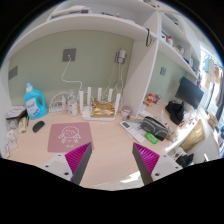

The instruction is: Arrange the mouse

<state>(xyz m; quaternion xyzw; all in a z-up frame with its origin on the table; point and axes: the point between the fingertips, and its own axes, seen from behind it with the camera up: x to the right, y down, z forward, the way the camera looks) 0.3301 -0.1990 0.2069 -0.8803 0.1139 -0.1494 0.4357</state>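
Note:
A small black mouse [38, 126] lies on the desk at the left, just left of a pink mouse mat [69, 137]. My gripper [112, 157] is held above the desk, well back from both, with its fingers [79, 160] wide apart and nothing between them. The pink mat lies just ahead of the left finger. The mouse is further off to the left, beyond that finger.
A white router [100, 107] with antennas stands at the back wall. A blue bottle [35, 100] stands at the left, small items [14, 120] beside it. To the right lie a keyboard [138, 130], black devices [155, 126] and a monitor [189, 94]. Shelves [165, 35] hang above.

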